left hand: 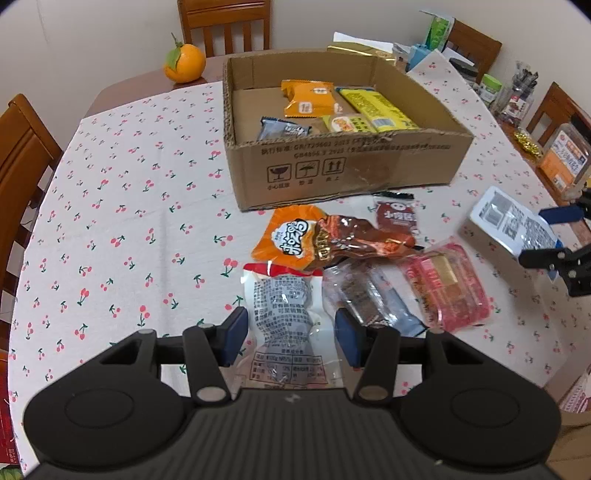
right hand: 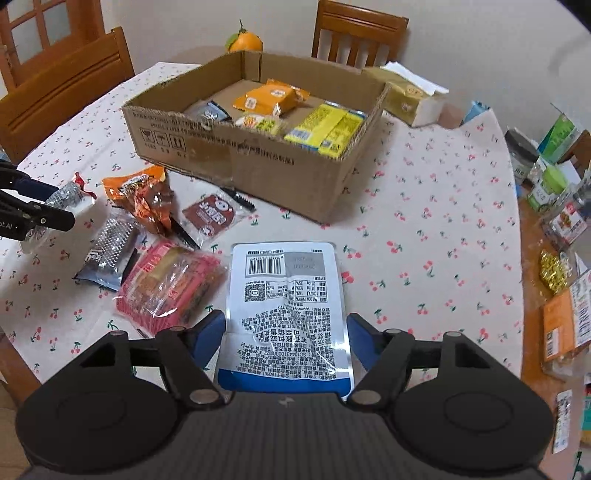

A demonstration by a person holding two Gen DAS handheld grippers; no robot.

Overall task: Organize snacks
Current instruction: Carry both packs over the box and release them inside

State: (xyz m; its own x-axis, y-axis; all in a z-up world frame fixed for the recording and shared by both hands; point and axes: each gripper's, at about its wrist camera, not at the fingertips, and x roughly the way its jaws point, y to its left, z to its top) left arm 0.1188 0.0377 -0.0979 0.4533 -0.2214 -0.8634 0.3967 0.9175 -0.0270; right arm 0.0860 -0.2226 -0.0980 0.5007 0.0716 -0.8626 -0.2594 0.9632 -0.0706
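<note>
A cardboard box (left hand: 369,170) (right hand: 258,166) stands at the table's far middle and holds several snack packs. My left gripper (left hand: 291,328) straddles a white and red pouch (left hand: 284,306), also seen from the right wrist (right hand: 70,197); its blue pads sit at the pouch's sides, grip unclear. My right gripper (right hand: 284,332) is closed on a white and blue packet (right hand: 288,306), which looks lifted off the cloth in the left wrist view (left hand: 513,221). Loose snacks lie between: an orange pack (left hand: 288,240), a brown pack (left hand: 354,240), a silver bar (right hand: 110,251), a pink pack (right hand: 170,284).
A cherry-print cloth (left hand: 129,221) covers the table. An orange (left hand: 184,62) sits at the far edge. Wooden chairs (left hand: 225,22) stand around. Boxes, jars and packets (right hand: 554,184) crowd the table's right side.
</note>
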